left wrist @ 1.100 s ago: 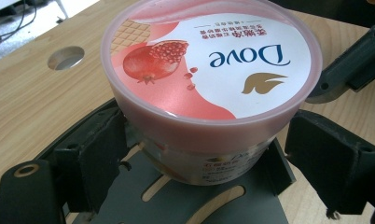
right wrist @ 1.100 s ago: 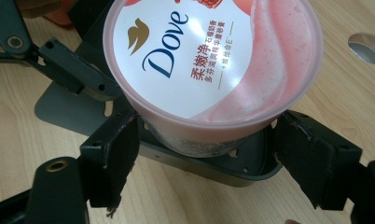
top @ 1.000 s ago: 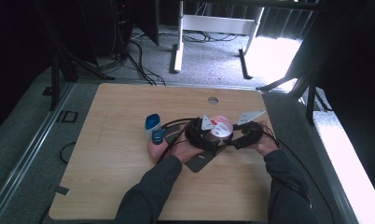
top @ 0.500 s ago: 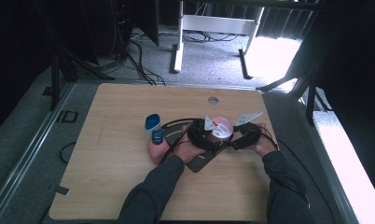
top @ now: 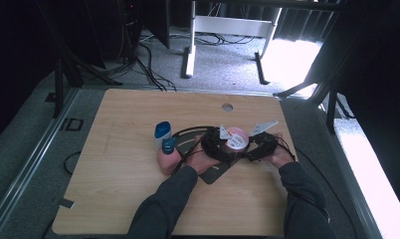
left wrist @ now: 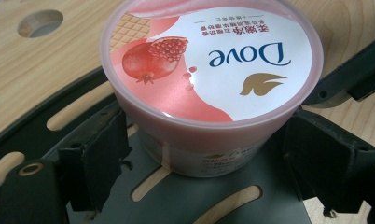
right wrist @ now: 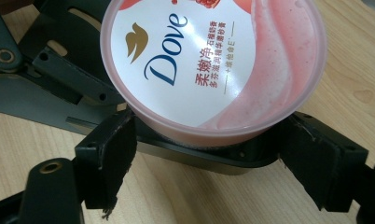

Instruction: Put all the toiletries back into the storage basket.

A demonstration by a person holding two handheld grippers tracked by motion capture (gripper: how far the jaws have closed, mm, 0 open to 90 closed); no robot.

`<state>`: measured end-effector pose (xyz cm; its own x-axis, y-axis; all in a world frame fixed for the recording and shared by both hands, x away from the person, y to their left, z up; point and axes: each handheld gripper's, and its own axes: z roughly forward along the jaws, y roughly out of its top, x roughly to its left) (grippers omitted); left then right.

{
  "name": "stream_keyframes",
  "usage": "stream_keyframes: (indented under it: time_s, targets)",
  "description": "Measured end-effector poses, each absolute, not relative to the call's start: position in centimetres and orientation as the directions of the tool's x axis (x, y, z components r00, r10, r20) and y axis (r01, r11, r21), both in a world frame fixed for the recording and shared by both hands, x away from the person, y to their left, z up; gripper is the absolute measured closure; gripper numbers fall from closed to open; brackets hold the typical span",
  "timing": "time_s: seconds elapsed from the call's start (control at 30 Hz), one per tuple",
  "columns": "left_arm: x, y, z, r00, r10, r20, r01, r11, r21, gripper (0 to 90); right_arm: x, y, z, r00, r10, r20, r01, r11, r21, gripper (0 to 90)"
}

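A pink Dove jar (top: 236,139) with a white and pink lid stands upright on a dark slotted plate (top: 215,172) in the middle of the table. My left gripper (top: 223,146) reaches in from the jar's left, and my right gripper (top: 250,145) from its right. In the left gripper view the jar (left wrist: 209,70) sits between the two pads (left wrist: 104,158), with a narrow dark gap on each side of its body. In the right gripper view the jar (right wrist: 213,60) also sits between the wide-set pads (right wrist: 111,158), which stand close beside it under the lid's rim.
A blue-capped white bottle (top: 162,133) and a pink bottle (top: 168,158) stand just left of the plate, beside my left hand. A black ring with slots (left wrist: 59,116) curves around the jar. A round hole (top: 227,106) is in the tabletop behind.
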<state>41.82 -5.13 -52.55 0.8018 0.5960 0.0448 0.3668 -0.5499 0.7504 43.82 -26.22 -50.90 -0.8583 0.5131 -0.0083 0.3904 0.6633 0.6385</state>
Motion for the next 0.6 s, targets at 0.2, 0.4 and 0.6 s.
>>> stream_keyframes:
  time_s: [0.2, 0.4, 0.6]
  targets:
    - [41.94, -5.11, -52.70, 0.802, 0.596, 0.030, 0.382, -0.550, 0.743, 15.4, 43.69, -25.91, -50.89, -0.858, 0.512, -0.036, 0.381, 0.683, 0.624, 19.2]
    - [41.98, -5.06, -52.70, 0.804, 0.594, 0.023, 0.385, -0.550, 0.741, 15.5, 43.63, -25.83, -50.88, -0.854, 0.518, -0.038, 0.387, 0.683, 0.620, 18.7]
    - [42.06, -4.99, -52.68, 0.806, 0.592, 0.013, 0.390, -0.547, 0.740, 16.1, 43.42, -26.44, -50.63, -0.843, 0.537, -0.026, 0.401, 0.660, 0.635, 18.1]
